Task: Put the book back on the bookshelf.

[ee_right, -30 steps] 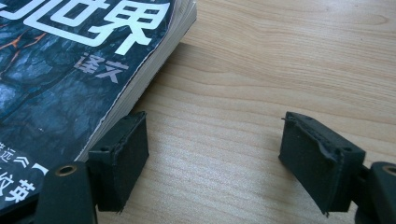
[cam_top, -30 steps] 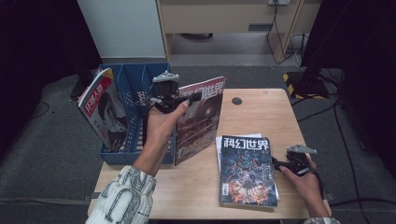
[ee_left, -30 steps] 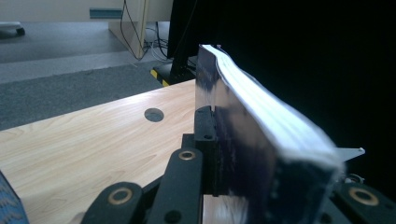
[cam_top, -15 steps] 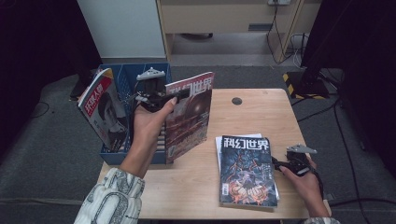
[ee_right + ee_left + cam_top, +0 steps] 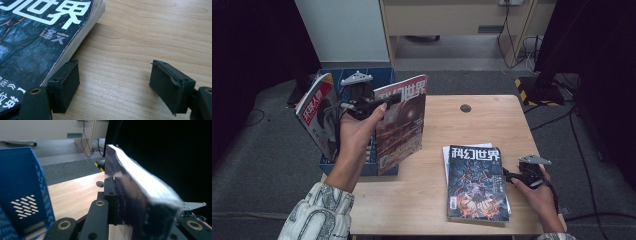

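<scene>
Your left gripper is clamped on the top edge of a red magazine, and you hold it upright in the air, just beside the blue bin. In the left gripper view the jaws pinch the magazine close together, with its white page edge running away from the camera. The bin lies to the left of the jaws there, very near.

The relation that matters is this one: the magazine hangs with its long axis vertical and its cover facing the table's right side, and the bin's slots are to its left and a little lower. I judge the next move is to carry it sideways over a free slot and lower it straight down. Another magazine already leans in the bin's left part, so the lower corner could catch on the bin wall or on that one if you come in tilted.

Your right gripper rests at the right edge of the stack that lies flat on the table. Its jaws stand partly open and grip nothing; in the right gripper view one pad is just beside the stack's edge, the other well apart on bare wood.

The table is light wood, with a small dark disc near its far edge. Around it is grey carpet, a cabinet and cables behind, and dark curtains at the sides.
</scene>
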Motion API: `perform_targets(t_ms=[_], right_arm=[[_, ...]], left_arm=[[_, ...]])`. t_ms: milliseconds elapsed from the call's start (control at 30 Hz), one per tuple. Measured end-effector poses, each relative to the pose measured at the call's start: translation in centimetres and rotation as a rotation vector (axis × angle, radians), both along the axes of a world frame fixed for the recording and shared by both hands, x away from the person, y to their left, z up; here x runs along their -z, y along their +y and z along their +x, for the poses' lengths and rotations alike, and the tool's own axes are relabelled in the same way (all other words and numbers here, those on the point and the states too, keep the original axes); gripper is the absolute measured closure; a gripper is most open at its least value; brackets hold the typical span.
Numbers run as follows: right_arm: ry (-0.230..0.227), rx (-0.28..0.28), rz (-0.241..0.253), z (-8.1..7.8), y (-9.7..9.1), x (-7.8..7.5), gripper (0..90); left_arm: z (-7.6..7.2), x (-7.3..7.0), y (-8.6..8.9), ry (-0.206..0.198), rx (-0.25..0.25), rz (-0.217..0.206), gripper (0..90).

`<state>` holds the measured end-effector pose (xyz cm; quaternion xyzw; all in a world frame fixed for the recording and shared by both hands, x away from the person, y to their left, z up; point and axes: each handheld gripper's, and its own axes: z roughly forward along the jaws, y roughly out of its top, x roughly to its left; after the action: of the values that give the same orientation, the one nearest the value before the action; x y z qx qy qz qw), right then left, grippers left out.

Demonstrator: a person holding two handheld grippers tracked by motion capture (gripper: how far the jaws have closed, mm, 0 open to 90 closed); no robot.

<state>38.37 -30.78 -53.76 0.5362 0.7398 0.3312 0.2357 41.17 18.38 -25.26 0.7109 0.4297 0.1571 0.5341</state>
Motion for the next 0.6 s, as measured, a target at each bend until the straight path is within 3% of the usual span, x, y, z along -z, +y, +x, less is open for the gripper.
perform_targets(t_ms=[600], right_arm=[[0.0, 0.0, 0.0, 0.0, 0.0, 0.0, 23.6]], left_arm=[[-0.01, -0.12, 0.89, 0.0, -0.021, 0.006, 83.7]])
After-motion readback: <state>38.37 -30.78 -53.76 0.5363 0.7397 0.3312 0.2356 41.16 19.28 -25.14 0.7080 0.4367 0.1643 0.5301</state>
